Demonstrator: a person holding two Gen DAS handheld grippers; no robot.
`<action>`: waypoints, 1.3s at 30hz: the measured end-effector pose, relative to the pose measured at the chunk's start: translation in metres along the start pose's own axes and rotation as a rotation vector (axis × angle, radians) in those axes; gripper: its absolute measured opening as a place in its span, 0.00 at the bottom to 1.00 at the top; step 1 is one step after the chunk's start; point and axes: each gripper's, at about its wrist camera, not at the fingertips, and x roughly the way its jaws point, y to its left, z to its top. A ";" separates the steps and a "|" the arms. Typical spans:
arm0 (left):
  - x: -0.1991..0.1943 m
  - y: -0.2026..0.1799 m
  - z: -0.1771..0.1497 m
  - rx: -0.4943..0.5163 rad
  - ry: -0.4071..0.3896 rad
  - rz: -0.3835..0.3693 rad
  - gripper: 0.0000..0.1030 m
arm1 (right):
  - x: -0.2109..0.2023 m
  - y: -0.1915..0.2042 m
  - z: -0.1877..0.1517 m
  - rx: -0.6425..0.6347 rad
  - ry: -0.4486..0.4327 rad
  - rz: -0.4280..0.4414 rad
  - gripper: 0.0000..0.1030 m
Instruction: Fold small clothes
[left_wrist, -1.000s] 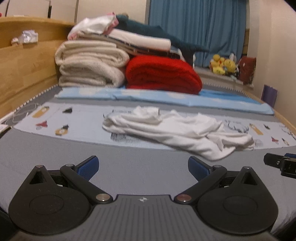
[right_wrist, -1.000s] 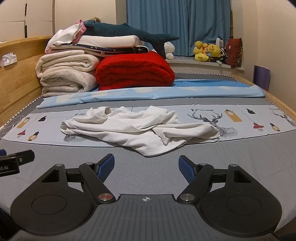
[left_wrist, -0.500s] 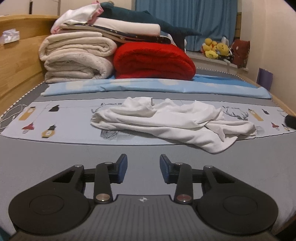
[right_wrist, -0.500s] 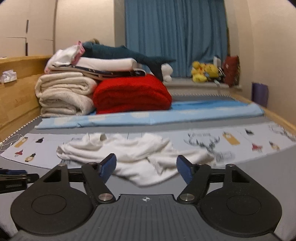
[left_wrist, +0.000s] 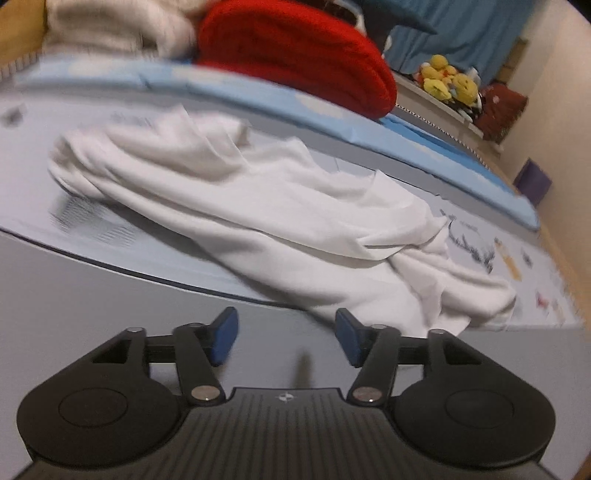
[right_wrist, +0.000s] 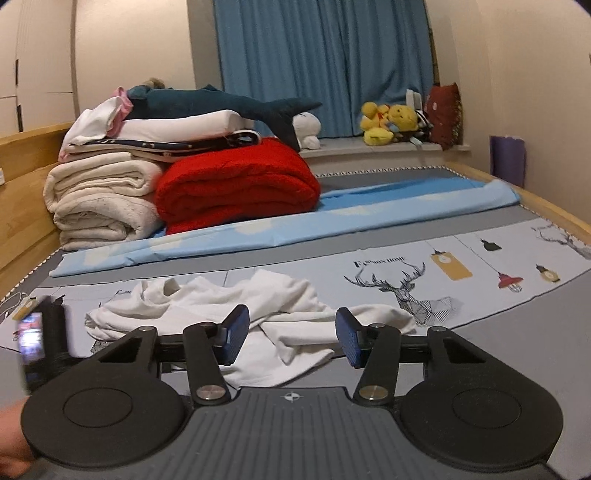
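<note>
A: Left wrist view first: where does the garment lie?

B: The white garment (left_wrist: 266, 206) lies crumpled on the bed (left_wrist: 110, 295), spread from 10 o'clock to 3 o'clock of the frame. The left tongs (left_wrist: 286, 334) sit at 6 o'clock, spread apart with nothing between them, just short of the cloth's near edge. That view is tilted and a little blurred.

A: And the right side?

B: From the right wrist view the right tongs (right_wrist: 290, 334) are also spread and hold nothing. The garment (right_wrist: 258, 306) shows between and behind the 2 blue pads (right_wrist: 234, 334); whether they touch it, I cannot tell. A blurred dark device (right_wrist: 40, 339) shows at 9 o'clock.

A: What lies further off?

B: A red blanket (right_wrist: 236, 184) at 11 o'clock, touching a stack of cream blankets (right_wrist: 99, 199) on its left. A plush shark (right_wrist: 221, 105) lies on top of the pile. A blue curtain (right_wrist: 325, 62) hangs at 12 o'clock, and yellow plush toys (right_wrist: 391, 120) sit at 1 o'clock.
</note>
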 end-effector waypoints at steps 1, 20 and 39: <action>0.012 -0.002 0.001 -0.021 0.011 -0.006 0.70 | 0.001 -0.003 0.000 0.006 0.005 -0.003 0.52; -0.144 -0.043 0.052 0.325 0.024 -0.103 0.06 | -0.007 -0.029 -0.002 0.090 0.018 -0.072 0.52; -0.196 0.152 0.055 0.288 0.067 0.070 0.47 | 0.023 0.019 -0.042 0.138 0.353 0.079 0.52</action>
